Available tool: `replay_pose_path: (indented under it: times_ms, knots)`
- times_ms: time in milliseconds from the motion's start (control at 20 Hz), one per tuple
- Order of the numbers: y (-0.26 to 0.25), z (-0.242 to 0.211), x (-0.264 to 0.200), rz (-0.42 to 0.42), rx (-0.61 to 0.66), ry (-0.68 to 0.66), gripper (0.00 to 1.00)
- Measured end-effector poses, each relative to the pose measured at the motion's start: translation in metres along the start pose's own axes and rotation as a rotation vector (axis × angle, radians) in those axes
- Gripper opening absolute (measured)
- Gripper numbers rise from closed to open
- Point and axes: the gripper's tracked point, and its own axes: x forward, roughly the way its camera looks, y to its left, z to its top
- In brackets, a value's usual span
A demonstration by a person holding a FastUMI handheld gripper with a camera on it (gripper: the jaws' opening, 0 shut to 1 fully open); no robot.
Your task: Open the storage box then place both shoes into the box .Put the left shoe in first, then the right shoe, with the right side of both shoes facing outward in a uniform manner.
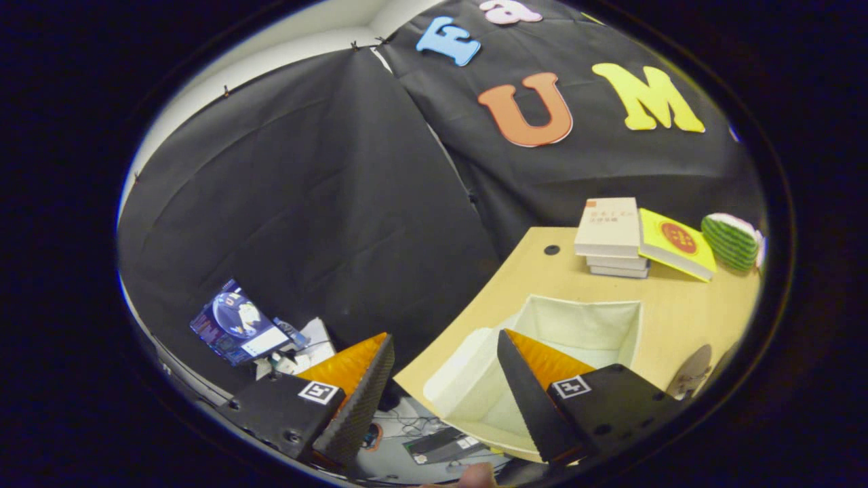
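The gripper [444,366] is held with its fingers spread wide apart, nothing being pinched between them; each finger body is marked with a small square black-and-white tag. The right finger is seen over the open storage box [583,325], a pale fabric-sided box whose lid is folded down toward the gripper; no shoe is seen in the part of its interior that shows. The box is set on a light wooden table [678,318], whose near corner lies between the fingers. Beyond the left finger, lower down, a tilted screen [234,325] and some cluttered items are seen. Beyond the box, a stack of books [610,237] is found, with a yellow book [675,244] leaned against it; their cover writing is too small to be read; a green striped object [732,240] is placed just beside the yellow book. A small dark hole [552,250] is seen in the tabletop near the stack.
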Motion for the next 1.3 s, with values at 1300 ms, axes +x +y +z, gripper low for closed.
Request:
replay_pose_path:
  times_ms: [1300]
  knots:
    - [-0.338, -0.185, -0.149, -0.480, 0.295, 0.353, 0.95]
